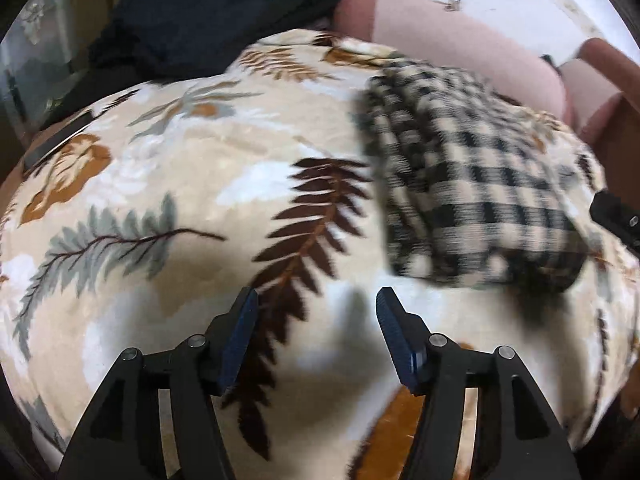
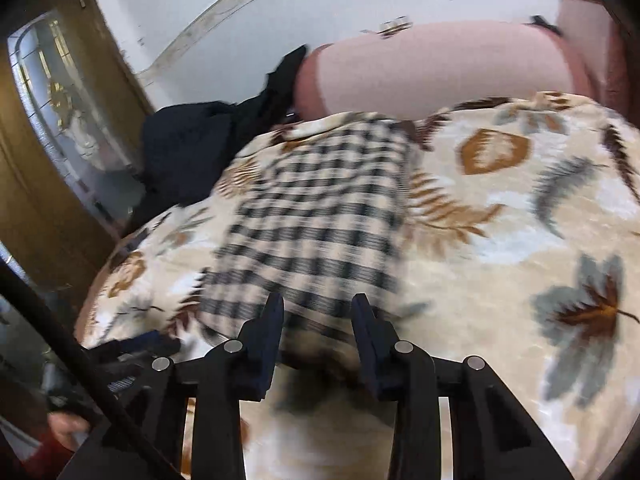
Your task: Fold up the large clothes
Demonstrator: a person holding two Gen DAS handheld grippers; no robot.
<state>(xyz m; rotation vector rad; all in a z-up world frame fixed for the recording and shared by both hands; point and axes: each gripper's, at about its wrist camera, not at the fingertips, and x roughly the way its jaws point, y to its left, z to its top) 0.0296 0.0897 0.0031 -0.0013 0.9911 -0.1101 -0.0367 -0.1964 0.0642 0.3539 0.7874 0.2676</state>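
Observation:
A folded black-and-cream checked garment (image 1: 472, 184) lies flat on a leaf-patterned blanket (image 1: 160, 184). My left gripper (image 1: 318, 300) hovers over bare blanket to the left of and nearer than the garment. It is open, with nothing between its fingers. In the right wrist view the garment (image 2: 316, 208) stretches away from my right gripper (image 2: 318, 308), which hangs over its near edge. Those jaws stand apart, and the cloth shows in the gap below them without being pinched. Both views are blurred.
A heap of black clothes (image 1: 192, 20) sits at the blanket's far left edge, next to a pink padded headboard (image 1: 460, 40). In the right wrist view a wooden door with a glass panel (image 2: 48, 120) stands on the left, and a hand (image 2: 68, 424) shows at the lower left.

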